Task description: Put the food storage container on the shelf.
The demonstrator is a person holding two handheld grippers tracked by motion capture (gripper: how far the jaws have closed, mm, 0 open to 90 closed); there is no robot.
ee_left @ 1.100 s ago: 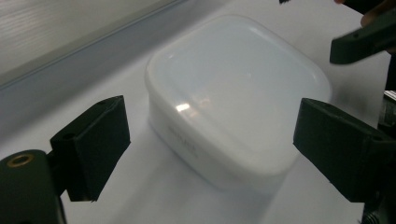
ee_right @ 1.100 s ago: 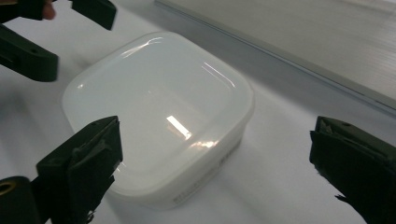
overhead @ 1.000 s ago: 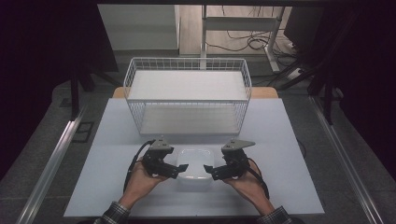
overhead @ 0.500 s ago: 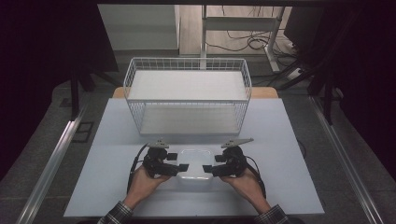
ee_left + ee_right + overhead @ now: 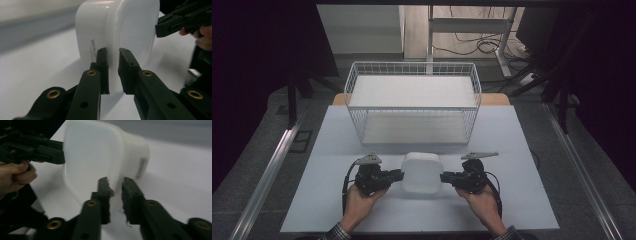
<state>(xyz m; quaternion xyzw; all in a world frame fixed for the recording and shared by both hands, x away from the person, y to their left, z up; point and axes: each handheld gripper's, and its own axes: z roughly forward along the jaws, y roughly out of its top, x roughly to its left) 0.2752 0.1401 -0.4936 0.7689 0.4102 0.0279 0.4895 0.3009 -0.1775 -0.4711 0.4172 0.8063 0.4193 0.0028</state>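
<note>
A white translucent plastic container [image 5: 421, 172] sits between my two grippers on the near part of the table, tipped up on its edge. My left gripper [image 5: 399, 174] grips its left rim and my right gripper [image 5: 443, 177] its right rim. In the left gripper view the jaws have just been closing, and my left gripper [image 5: 113, 72] pinches the thin rim of the container [image 5: 117, 30]. In the right gripper view my right gripper [image 5: 115, 195] has likewise just closed on the wall of the container [image 5: 92, 157]. The left gripper [image 5: 60, 152] holds the far rim there.
A white wire basket [image 5: 412, 102] stands on the table [image 5: 522, 200] just behind the container, open at the top. The light tabletop ends at edges left, right and near me. Metal rails, desk legs and cables lie on the dark floor around.
Both grippers have closed in from the sides onto the container's rims. The container, lying low and flat before, now stands tipped up between them.
</note>
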